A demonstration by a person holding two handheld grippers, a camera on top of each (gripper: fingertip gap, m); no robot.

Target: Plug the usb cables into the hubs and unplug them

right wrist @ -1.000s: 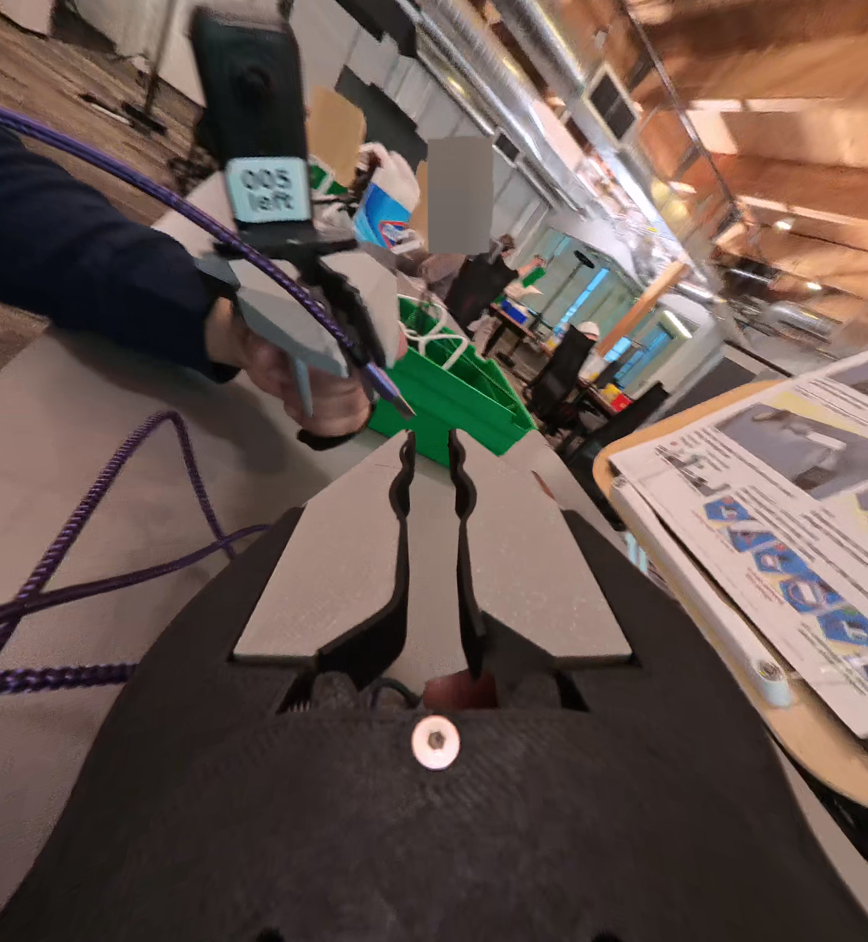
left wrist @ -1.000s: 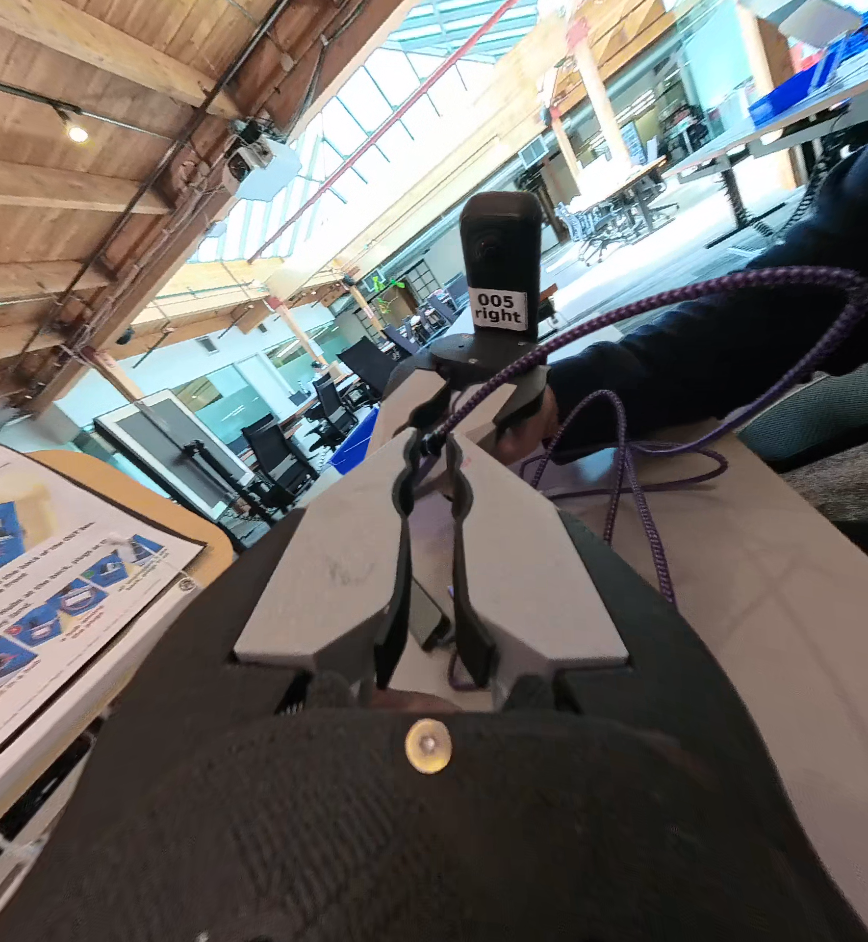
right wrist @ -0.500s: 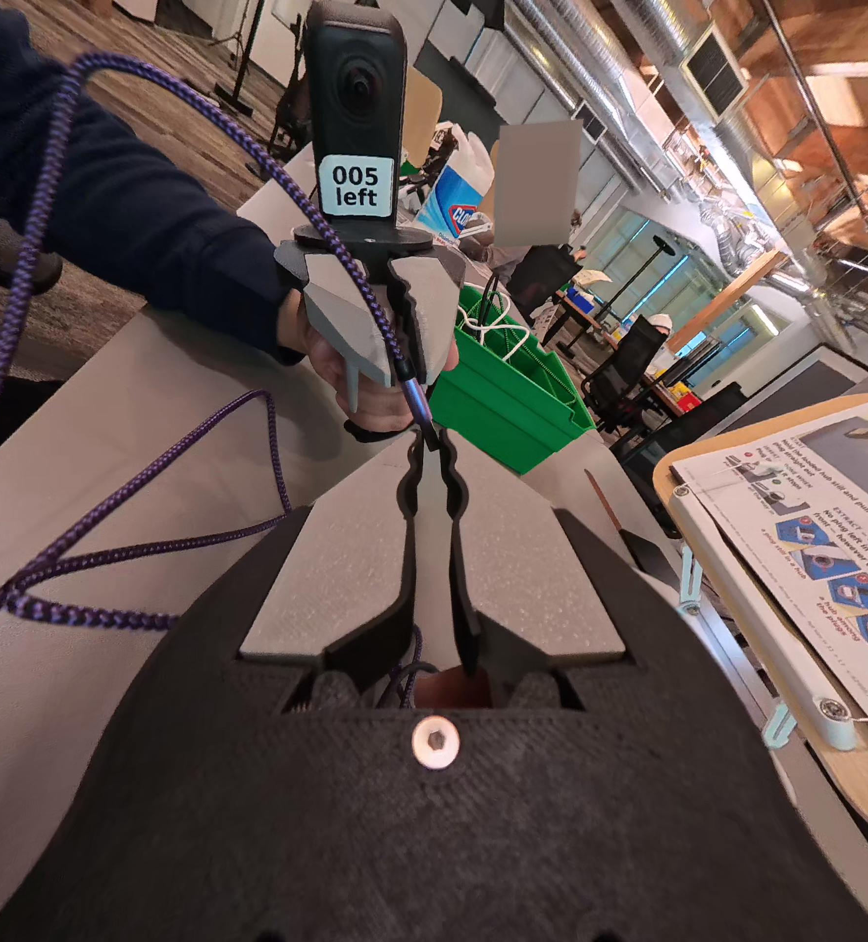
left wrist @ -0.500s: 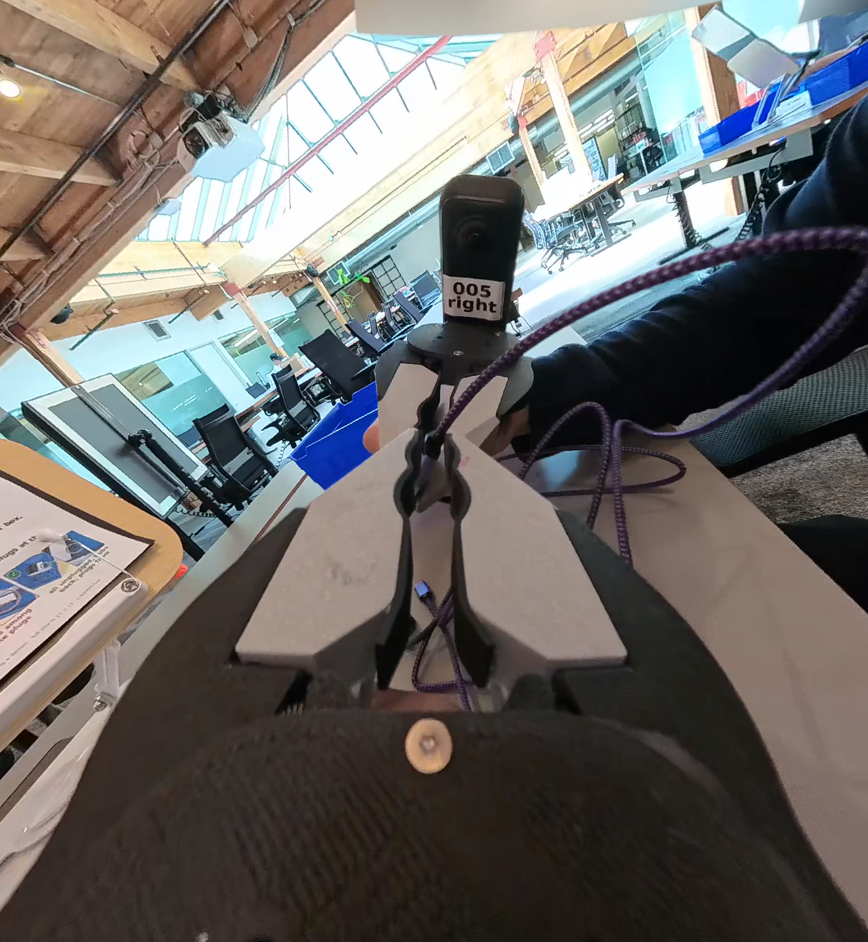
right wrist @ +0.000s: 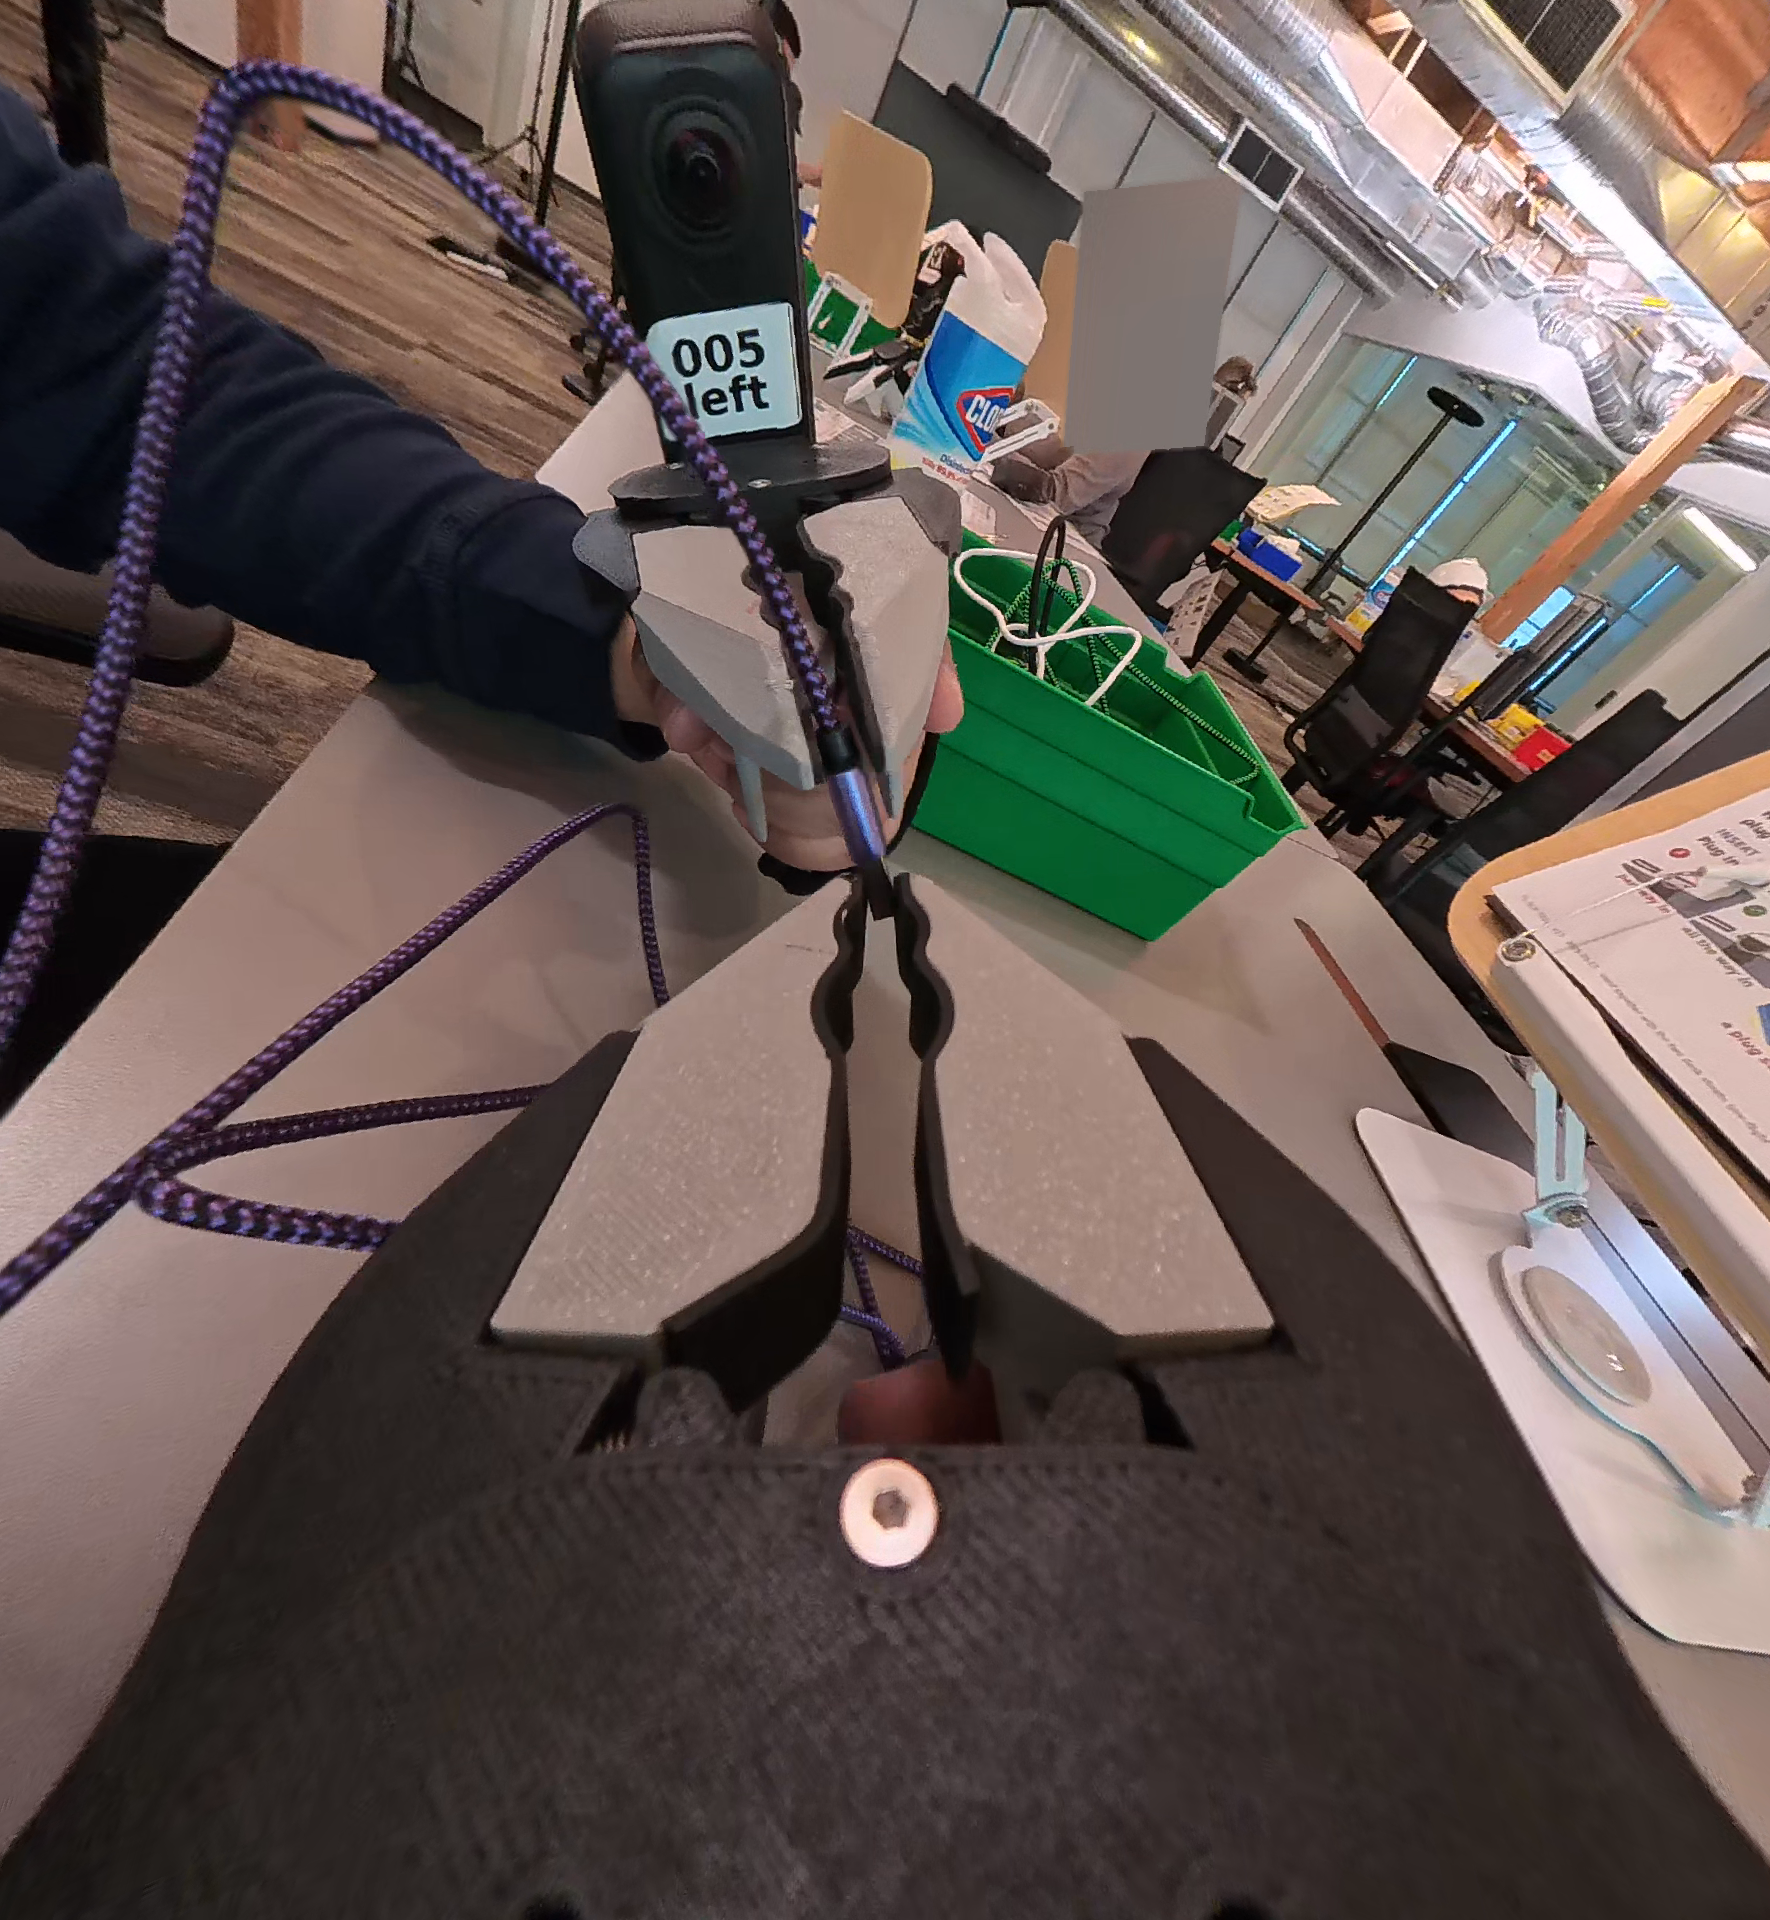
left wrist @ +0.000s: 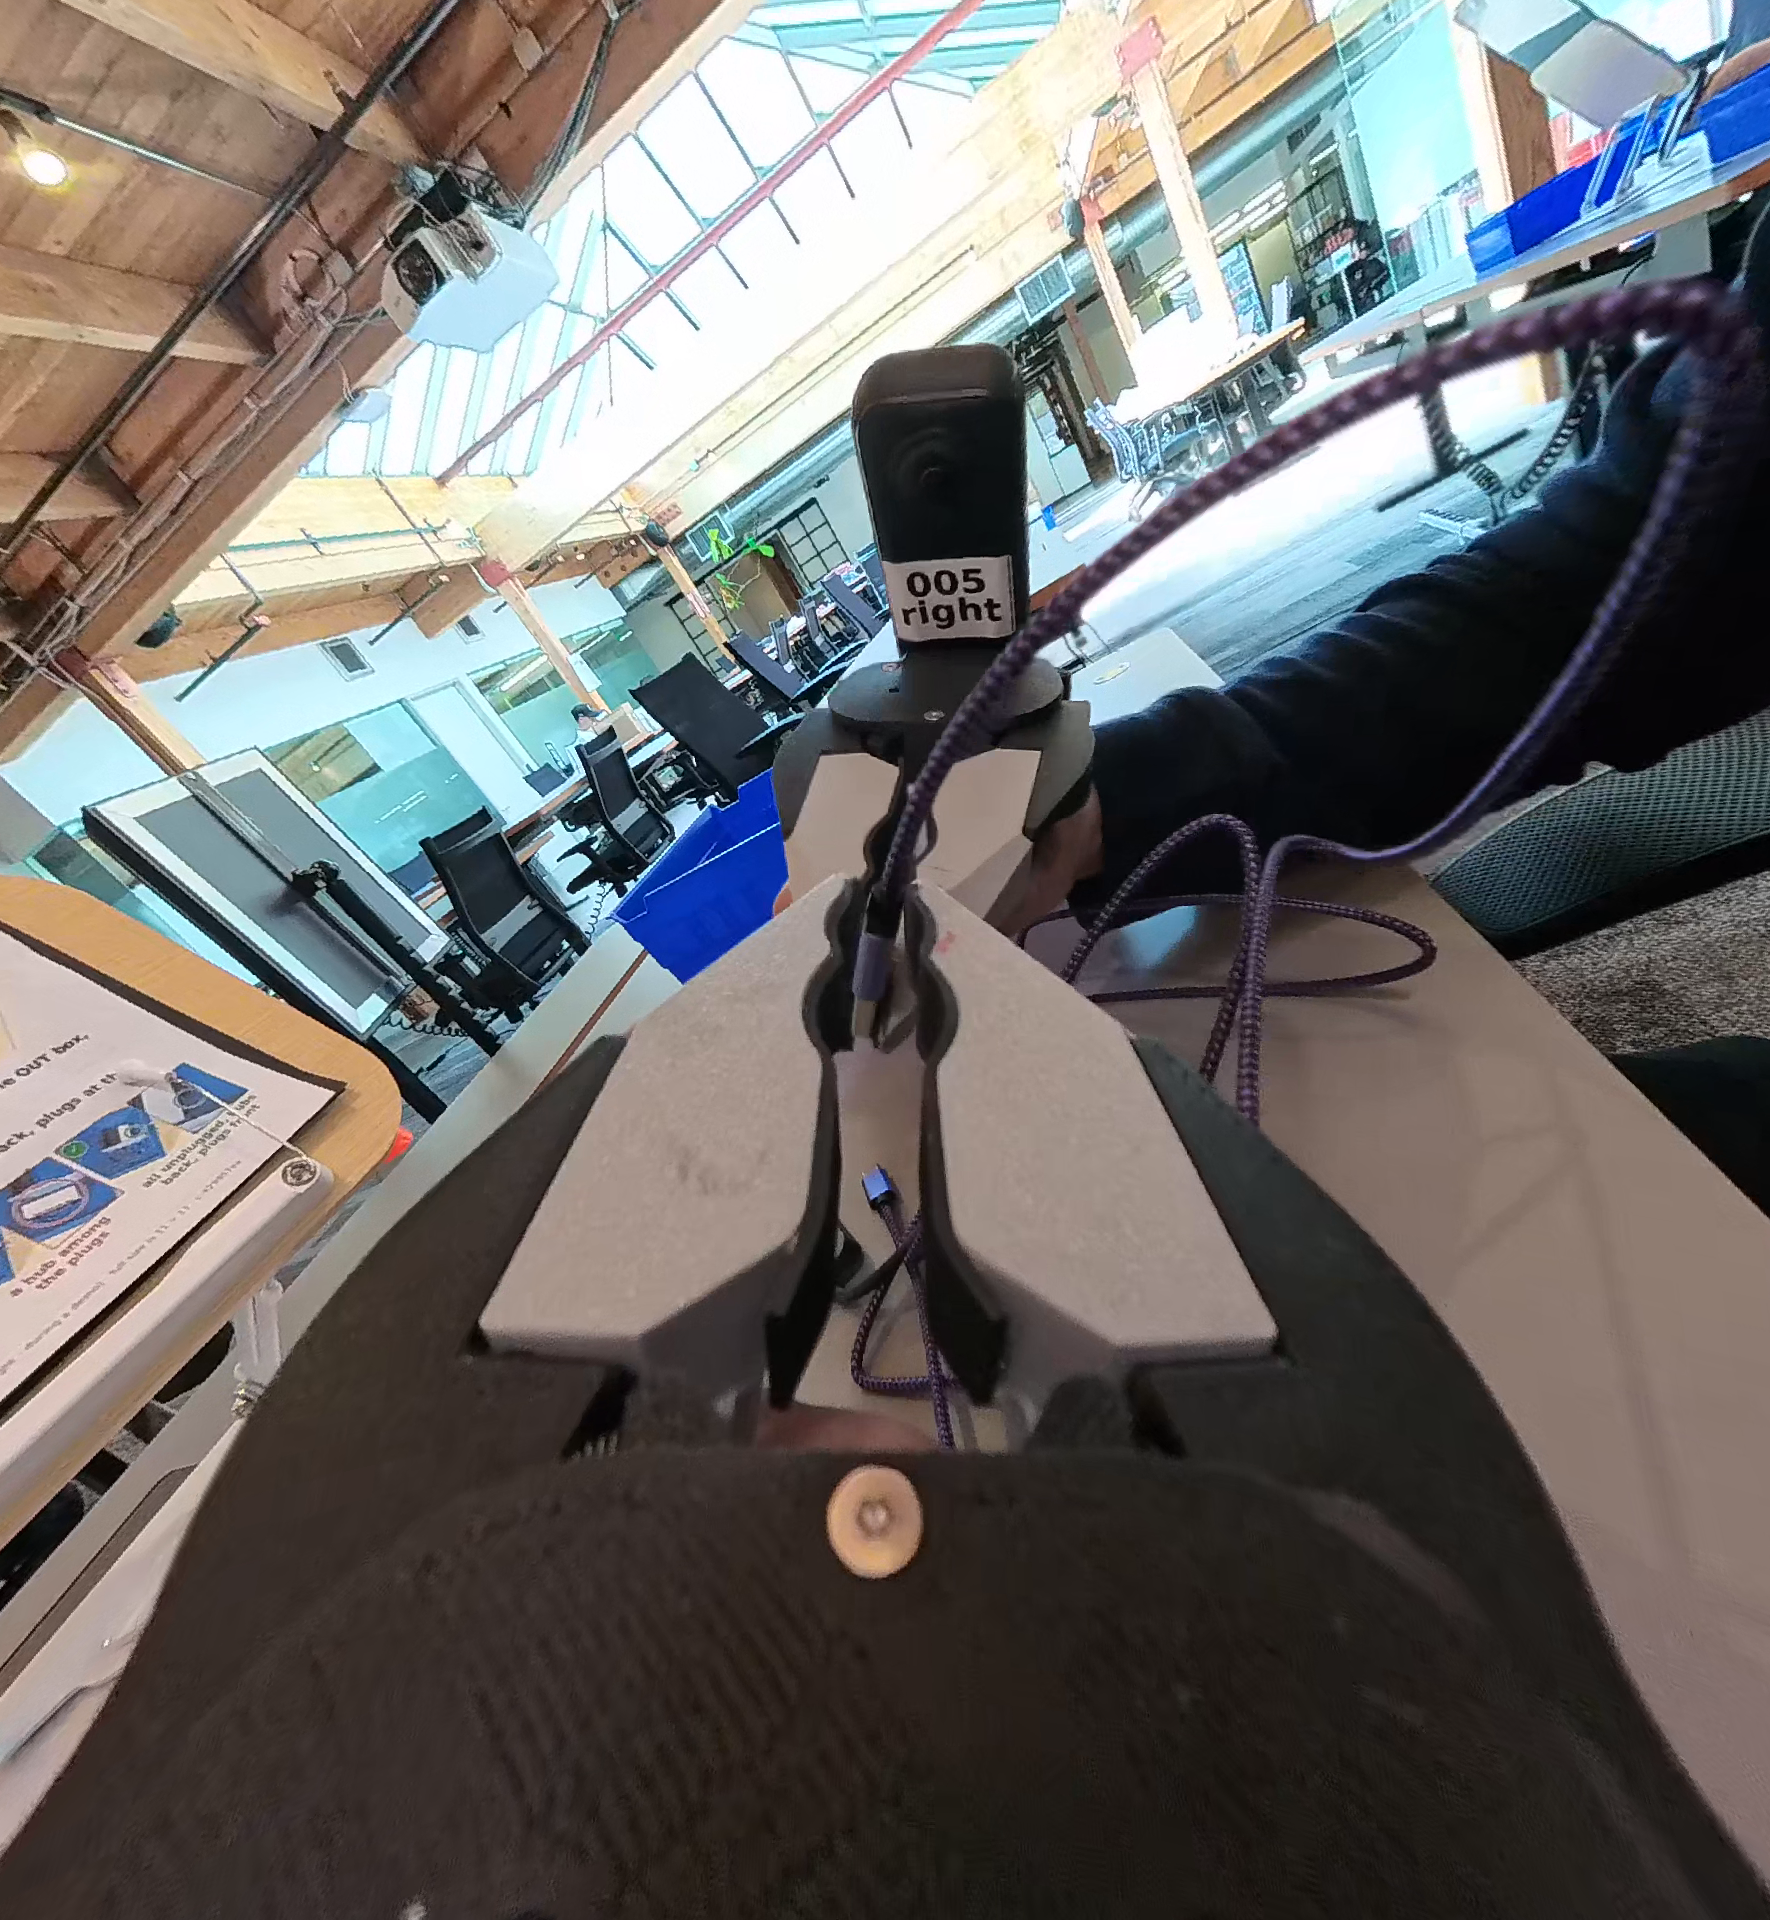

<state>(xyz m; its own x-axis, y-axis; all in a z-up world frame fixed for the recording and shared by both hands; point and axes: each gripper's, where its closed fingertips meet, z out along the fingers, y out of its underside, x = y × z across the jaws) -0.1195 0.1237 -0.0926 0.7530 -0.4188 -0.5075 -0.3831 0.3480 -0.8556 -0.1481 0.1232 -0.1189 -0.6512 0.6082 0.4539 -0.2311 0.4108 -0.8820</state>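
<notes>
A purple braided USB cable [left wrist: 1380,395] arcs up over the grey table [left wrist: 1483,1299] and loops down onto it. My left gripper [left wrist: 879,925] is shut on the cable's metallic purple plug [left wrist: 876,961], which hangs roughly upright. The right wrist view shows the same plug [right wrist: 853,810] at the left gripper's tips [right wrist: 829,810]. My right gripper [right wrist: 876,904] faces the left one tip to tip, and its jaws are closed narrowly on the plug's lower end. The cable's other small blue plug [left wrist: 876,1184] lies on the table below my left fingers.
A green bin [right wrist: 1089,821] holding cables stands behind the left gripper. A blue bin [left wrist: 704,894] is past the table's far edge. A wooden board with a printed sheet [right wrist: 1691,987] on a white stand [right wrist: 1587,1403] sits beside the table. A dark sleeve [left wrist: 1432,707] reaches in. Both grippers' tips are close together, under 4 cm apart.
The two grippers have come together tip to tip. The right jaws have narrowed around the end of the plug that the left gripper keeps holding.
</notes>
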